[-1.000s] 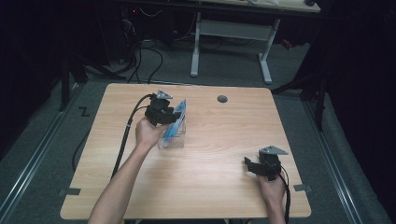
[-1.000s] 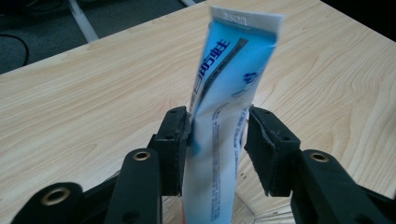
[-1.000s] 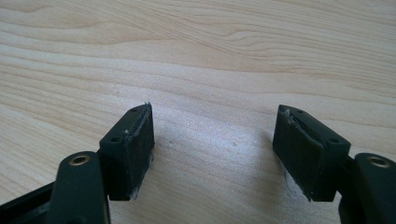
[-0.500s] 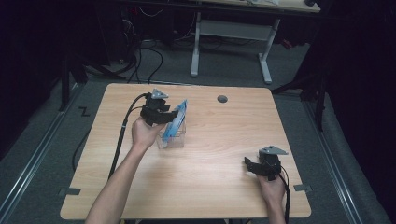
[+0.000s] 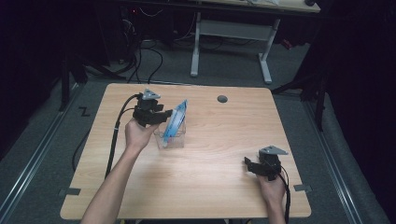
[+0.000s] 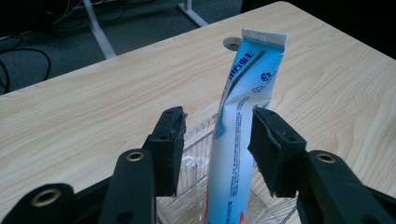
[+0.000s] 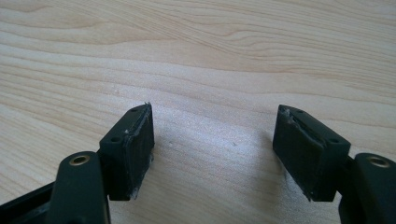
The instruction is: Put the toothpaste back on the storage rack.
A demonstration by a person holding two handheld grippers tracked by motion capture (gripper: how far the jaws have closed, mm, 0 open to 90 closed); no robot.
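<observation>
From my station the high view was unevenly lit: the table (image 5: 205,186) stood bright under overhead light while the floor and room around it sank into near black. The picture was soft, with little fine detail. Shadows on the wood were faint and short. Both gripper views were brighter and sharper. I saw clear wood grain in the right one, and a soft shadow by each jaw. In the left one, the toothpaste tube (image 6: 238,140) looked slightly washed out, its print readable but fuzzy.
</observation>
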